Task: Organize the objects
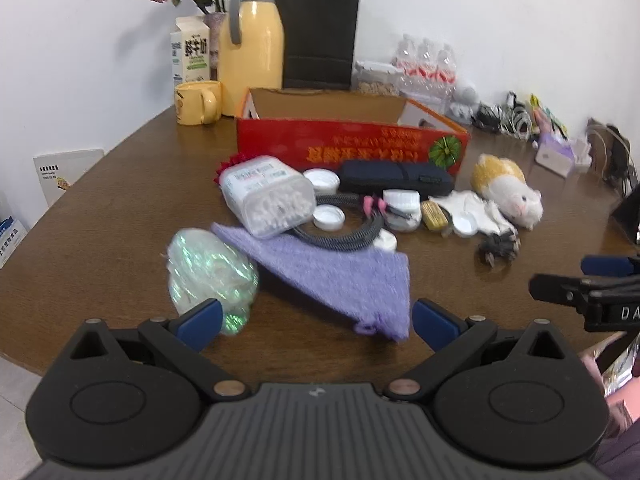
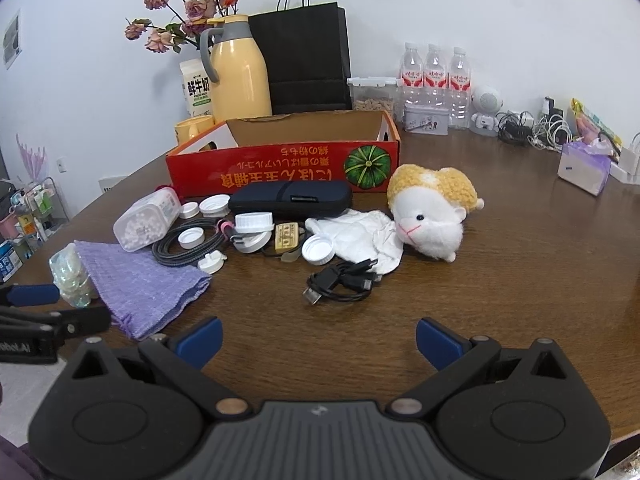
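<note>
I read both claws spread wide, empty: left claw above purple cloth, right claw near black cable.

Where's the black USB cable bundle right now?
In the right wrist view, the black USB cable bundle lies on the wooden table, right of centre, just in front of the crumpled white cloth and a white bottle cap.

Pouch lies before box, plush toy to its right.
</note>
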`<state>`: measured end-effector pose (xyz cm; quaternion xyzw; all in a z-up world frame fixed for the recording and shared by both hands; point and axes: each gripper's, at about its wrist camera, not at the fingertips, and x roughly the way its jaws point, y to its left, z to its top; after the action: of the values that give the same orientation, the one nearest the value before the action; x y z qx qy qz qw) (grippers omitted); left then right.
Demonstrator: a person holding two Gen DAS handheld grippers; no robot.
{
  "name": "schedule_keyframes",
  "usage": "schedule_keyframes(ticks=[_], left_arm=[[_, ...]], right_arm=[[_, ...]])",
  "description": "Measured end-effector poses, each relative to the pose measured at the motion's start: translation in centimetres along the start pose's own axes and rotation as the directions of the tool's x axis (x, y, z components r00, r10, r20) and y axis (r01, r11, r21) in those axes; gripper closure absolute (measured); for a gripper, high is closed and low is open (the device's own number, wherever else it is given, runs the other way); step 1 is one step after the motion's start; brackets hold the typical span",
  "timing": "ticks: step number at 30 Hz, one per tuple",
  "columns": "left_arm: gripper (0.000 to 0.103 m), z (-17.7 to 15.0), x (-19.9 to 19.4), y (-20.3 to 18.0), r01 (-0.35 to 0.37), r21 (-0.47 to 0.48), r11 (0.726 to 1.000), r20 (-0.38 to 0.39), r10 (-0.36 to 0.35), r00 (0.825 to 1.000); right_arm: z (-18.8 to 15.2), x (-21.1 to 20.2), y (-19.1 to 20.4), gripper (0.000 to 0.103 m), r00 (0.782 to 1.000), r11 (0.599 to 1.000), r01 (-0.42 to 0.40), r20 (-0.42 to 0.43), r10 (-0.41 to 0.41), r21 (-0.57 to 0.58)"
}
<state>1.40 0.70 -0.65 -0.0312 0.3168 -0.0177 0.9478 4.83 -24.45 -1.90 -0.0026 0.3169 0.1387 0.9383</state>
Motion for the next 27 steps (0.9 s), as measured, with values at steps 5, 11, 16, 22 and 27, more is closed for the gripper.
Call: schedule_keyframes(ticks=[5,11,16,22,27], left_arm=[[0.0,1.4,0.2,2.1,-0.033,-0.079,0.996,0.025,0.035,0.999],[0.0,2.0,1.1,4.5,-0.119,-0.141,0.983,0.029,0.124,0.992],[0.02,1.7,2.5,6.0,-0.154,-0.187,0.97,-0.015,0.154,0.988],[0.058,1.4,3.0,6.6,-0.149,-0.204,0.968,-0.024,0.147,0.989],[0.059,1.6,3.0,6.8,-0.149,-0.208,0.967,-0.02,0.148,0.989]], right_arm=[[0.6,0.6,-1.3,0.0,0.999,0.999,0.037,0.016,-0.038,0.017],[1.6,1.9,-3.2,0.0,0.997,0.997,0.071,0.024,-0.071,0.031],[3.1,3.2,-4.5,0.0,0.995,0.996,0.093,0.042,-0.093,0.012],[4.6,5.4,-6.0,0.0,0.99,0.991,0.135,0.046,-0.135,0.0],[5.7,7.4,-7.6,0.0,0.988,0.989,0.145,0.045,-0.145,0.004]])
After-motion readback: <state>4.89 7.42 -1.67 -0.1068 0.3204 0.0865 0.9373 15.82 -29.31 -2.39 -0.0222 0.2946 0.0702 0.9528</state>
